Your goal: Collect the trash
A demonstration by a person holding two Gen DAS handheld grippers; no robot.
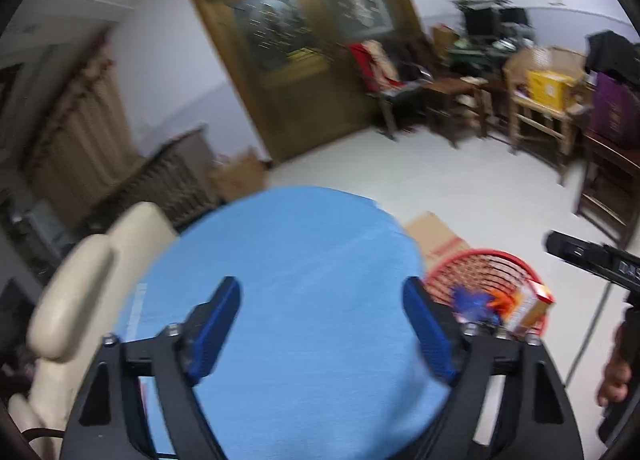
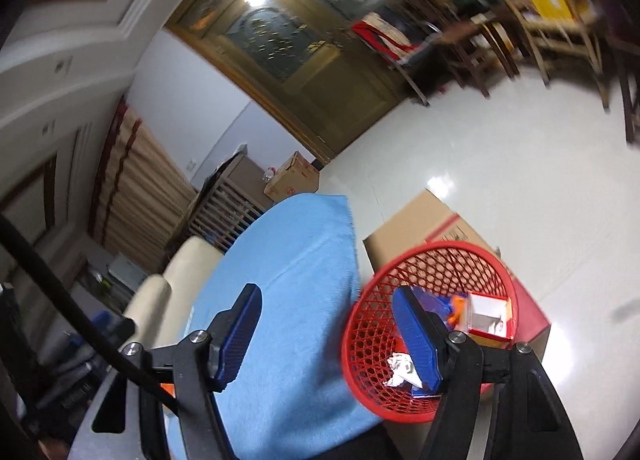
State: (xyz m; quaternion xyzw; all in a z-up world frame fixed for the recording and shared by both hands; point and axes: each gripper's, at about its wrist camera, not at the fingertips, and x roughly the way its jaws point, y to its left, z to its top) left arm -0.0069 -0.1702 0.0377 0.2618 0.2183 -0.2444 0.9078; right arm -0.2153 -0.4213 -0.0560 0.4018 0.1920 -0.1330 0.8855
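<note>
The white tiled floor point(image 2: 500, 164) spreads across the room to a wooden double door point(image 1: 304, 40) with patterned glass. In front of me stands the round bench point(image 1: 304, 300), draped in a blue cloth, its top bare where both views show it. A cream padded chair point(image 1: 80, 300) sits against its left edge. Off the bench's right edge, on the floor, a cardboard box point(image 2: 424, 228) lies flat, and touching it on the near side stands the red mesh wastebasket point(image 2: 432, 324).

Inside the wastebasket the trash is gathered: a small open carton point(image 2: 488, 316) with a white inside leans against the far right wall, a blue and orange wrapper point(image 2: 452, 306) lies just beside it, and a crumpled white paper point(image 2: 400, 370) rests on the bottom.

The left hand-held gripper point(image 1: 320, 332) hangs over the bench with its blue pads point(image 1: 218, 328) spread wide and nothing between them. The right hand-held gripper point(image 2: 328, 336) hovers at the bench's right edge, one finger over the cloth and the other over the wastebasket, its jaws likewise released and empty. In the left view, a person's hand point(image 1: 614, 372) shows at the right margin.
</note>
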